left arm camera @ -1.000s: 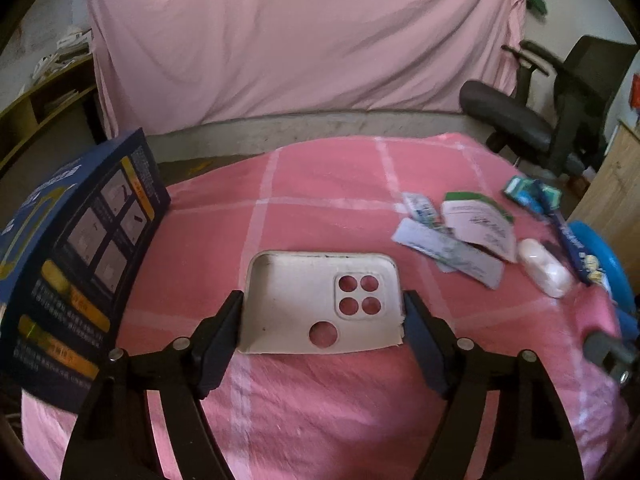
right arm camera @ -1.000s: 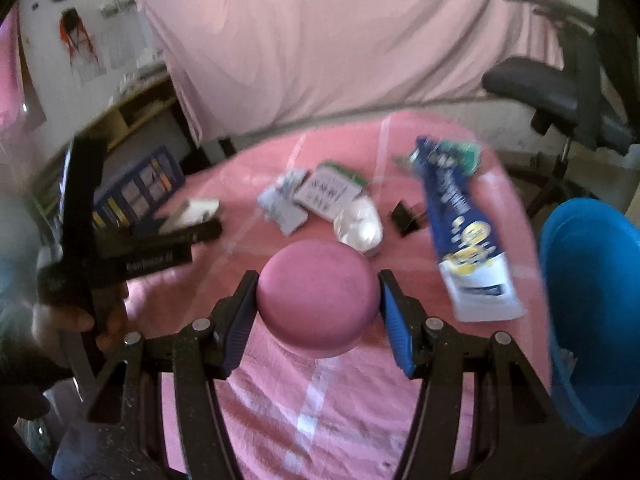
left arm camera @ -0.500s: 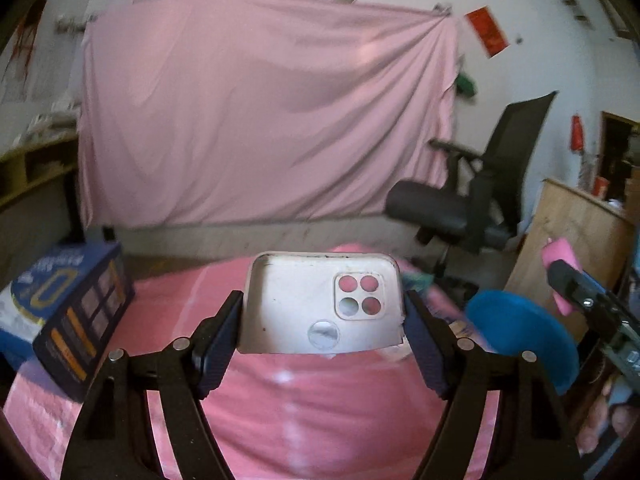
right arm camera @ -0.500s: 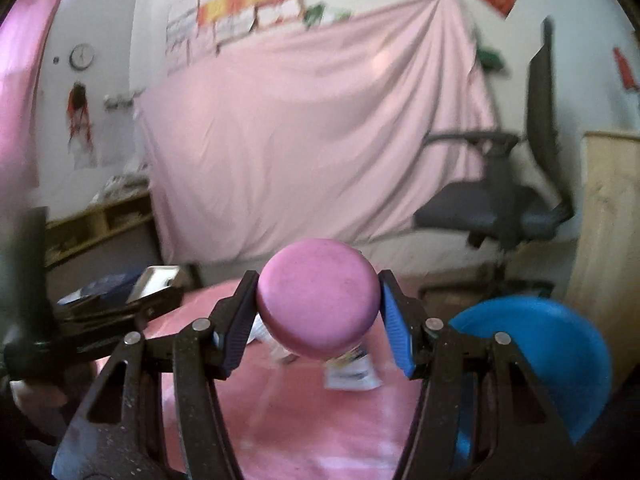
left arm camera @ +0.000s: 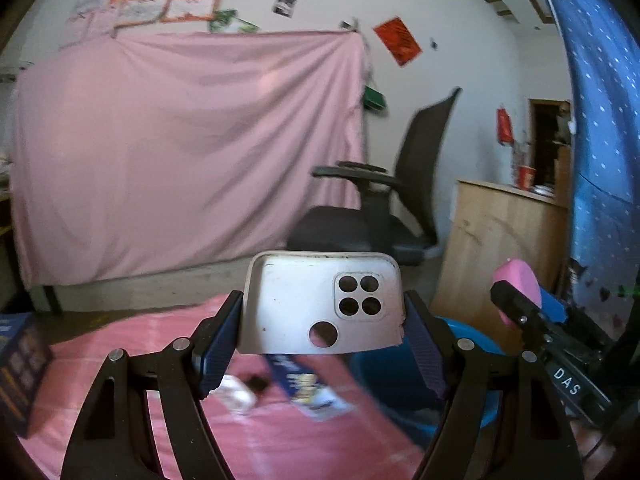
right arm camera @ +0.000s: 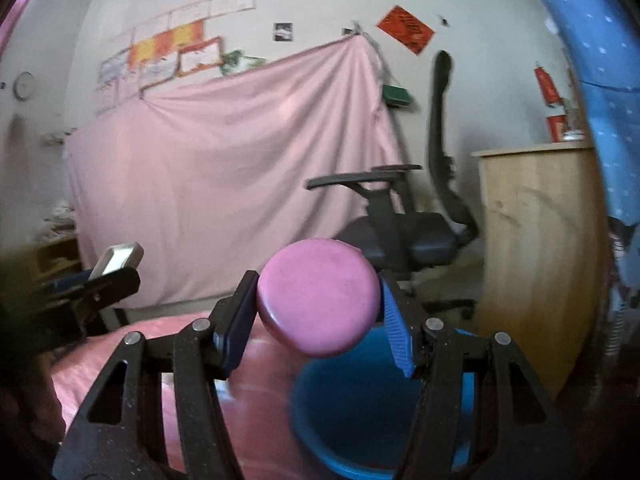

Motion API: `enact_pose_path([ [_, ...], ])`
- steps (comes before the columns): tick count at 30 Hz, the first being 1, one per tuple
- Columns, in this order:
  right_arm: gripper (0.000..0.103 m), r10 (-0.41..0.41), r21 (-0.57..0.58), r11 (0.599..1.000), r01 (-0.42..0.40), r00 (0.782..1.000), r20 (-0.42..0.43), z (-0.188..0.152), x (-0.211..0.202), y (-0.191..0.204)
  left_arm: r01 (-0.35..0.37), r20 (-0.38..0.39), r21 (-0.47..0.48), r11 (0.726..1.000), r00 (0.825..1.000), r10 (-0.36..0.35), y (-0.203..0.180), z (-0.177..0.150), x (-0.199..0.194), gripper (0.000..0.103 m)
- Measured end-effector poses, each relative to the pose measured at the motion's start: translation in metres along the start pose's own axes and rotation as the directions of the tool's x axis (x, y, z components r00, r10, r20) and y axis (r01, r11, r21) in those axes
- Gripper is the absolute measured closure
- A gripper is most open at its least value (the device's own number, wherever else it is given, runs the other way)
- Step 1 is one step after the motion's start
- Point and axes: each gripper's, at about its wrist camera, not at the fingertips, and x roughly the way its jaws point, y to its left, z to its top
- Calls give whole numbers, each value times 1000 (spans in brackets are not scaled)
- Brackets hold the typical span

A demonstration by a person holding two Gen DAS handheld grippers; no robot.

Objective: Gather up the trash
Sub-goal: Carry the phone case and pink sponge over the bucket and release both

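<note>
While our left gripper point(left arm camera: 323, 336) pinches the white phone case point(left arm camera: 324, 304) and our right gripper point(right arm camera: 316, 322) clamps the pink round lid point(right arm camera: 318, 296), we carry both over the blue bin point(right arm camera: 384, 408). Next we must centre them above its opening and release. The table's remaining litter is blurred, perhaps wrappers.
</note>
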Motion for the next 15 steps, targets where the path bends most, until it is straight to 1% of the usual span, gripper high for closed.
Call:
enact_pose_path([
  [3, 21, -49, 35, 998, 49, 999, -10, -3, -4, -29, 49, -44, 3, 999, 998, -49, -23, -1, 24, 31],
  [4, 21, -64, 48, 997, 65, 998, -22, -4, -2, -39, 60, -55, 4, 998, 997, -59, -31, -2, 27, 31],
  [6, 21, -85, 80, 993, 89, 995, -47, -9, 1, -55, 91, -97, 2, 996, 991, -90, -45, -4, 44, 31],
  [7, 21, -97, 104, 989, 104, 993, -71, -12, 6, -65, 100, -119, 2, 995, 988, -99, -52, -5, 50, 31],
  [10, 21, -109, 152, 980, 127, 987, -119, -21, 12, -79, 113, -212, -3, 994, 971, -111, -70, -10, 80, 31],
  [11, 21, -104, 174, 976, 128, 985, -140, -24, 17, -85, 115, -231, -7, 993, 966, -114, -75, -12, 85, 31],
  [12, 21, -100, 184, 975, 127, 984, -151, -26, 19, -85, 118, -262, -16, 993, 958, -118, -79, -13, 96, 31],
  [15, 21, -93, 210, 968, 133, 977, -191, -34, 27, -89, 122, -315, -46, 991, 940, -131, -83, -17, 111, 31],
])
